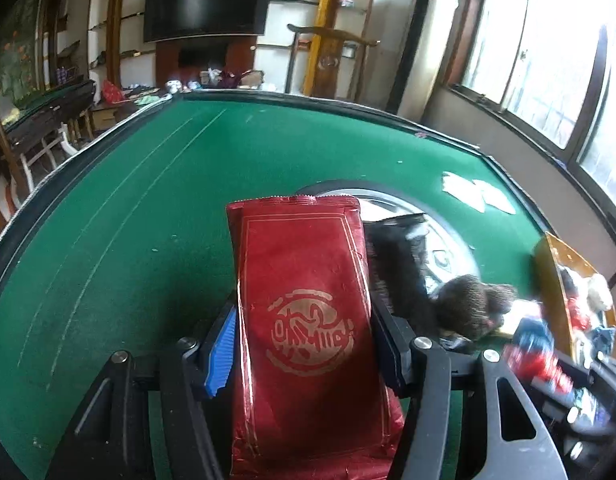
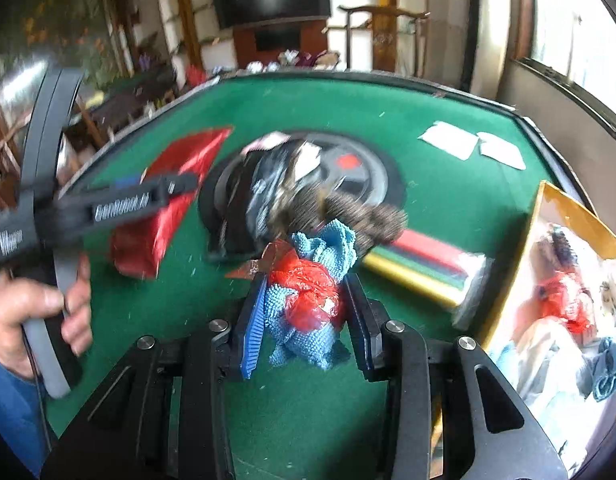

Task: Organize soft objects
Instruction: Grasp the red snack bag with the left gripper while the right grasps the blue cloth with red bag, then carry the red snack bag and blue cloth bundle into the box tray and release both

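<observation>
Container: an open cardboard box (image 2: pixel 564 216) with yellow-brown flaps stands on the bench (image 2: pixel 448 120) to the right of the right claw (image 2: pixel 305 312). It holds crumpled soft items: pale cloth, a red piece and a blue-grey cloth. Blur prevents closer identification. In the left wrist view the same box (image 1: pixel 552 280) sits far to the right of the left claw (image 1: pixel 303 344).

Left claw: clamped on a red foil pouch (image 1: pixel 303 304) with a gold round emblem. The pouch stands upright between the pads and projects well ahead of them. A person's hand (image 2: pixel 39 312) grips the handle of this tool.

Right claw: clamped on a bundle of light blue microfibre cloth (image 2: pixel 312 320) wrapped with red plastic mesh (image 2: pixel 308 292). The bundle is raised above the bench.

Ahead of the right claw: a brown furry item (image 2: pixel 348 212) and dark crumpled items rest on a round silver-and-black disc (image 2: pixel 364 176) recessed in the bench centre. Right of the claw, beside the box, lies a clear pack of coloured sheets (image 2: pixel 424 268) in red, green and yellow. Two white paper pieces (image 2: pixel 472 144) lie farther ahead on the right.

Surface: green felt with a dark raised rim.

Room: a dark wall-mounted screen (image 1: pixel 207 8) beyond the bench, wooden shelving, a tall white floor-standing unit (image 1: pixel 424 48), and large windows (image 1: pixel 548 60) on the right.
</observation>
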